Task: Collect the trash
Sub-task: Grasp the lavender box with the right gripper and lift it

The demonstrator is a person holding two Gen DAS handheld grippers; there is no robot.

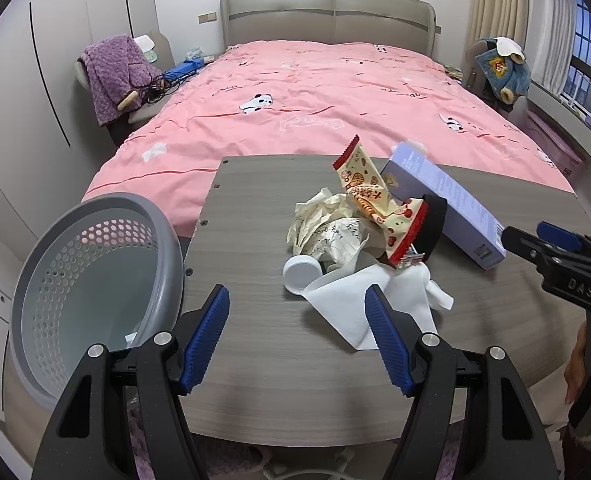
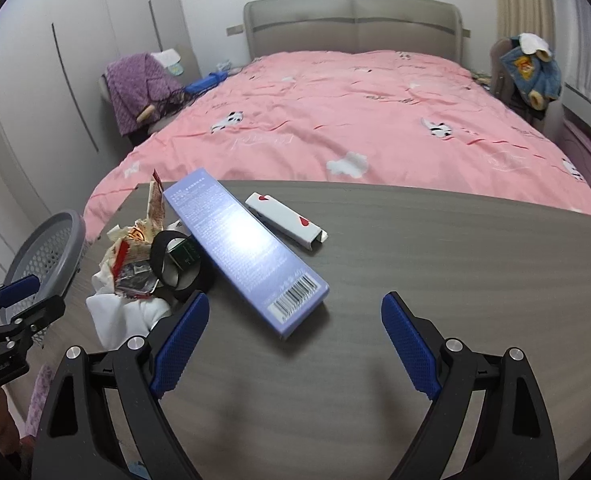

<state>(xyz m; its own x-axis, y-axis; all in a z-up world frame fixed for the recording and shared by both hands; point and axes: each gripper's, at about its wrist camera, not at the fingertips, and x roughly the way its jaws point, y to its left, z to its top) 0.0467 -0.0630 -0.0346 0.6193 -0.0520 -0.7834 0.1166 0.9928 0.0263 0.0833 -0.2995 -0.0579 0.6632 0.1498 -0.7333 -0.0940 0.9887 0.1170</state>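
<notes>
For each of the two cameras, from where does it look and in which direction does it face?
Left wrist: sits on the left tongs, open, low over the table, facing the bed; sees the grey basket, the white tissue and the right tongs.
Right wrist: sits on the right tongs, open, facing the bed; sees the purple box and the left tongs.
Shared: table, bed, basket, purple box, trash pile.

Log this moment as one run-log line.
left tongs: open, empty, above white tissue | right tongs: open, empty, at purple box | grey basket: table's left edge | trash: uncollected
</notes>
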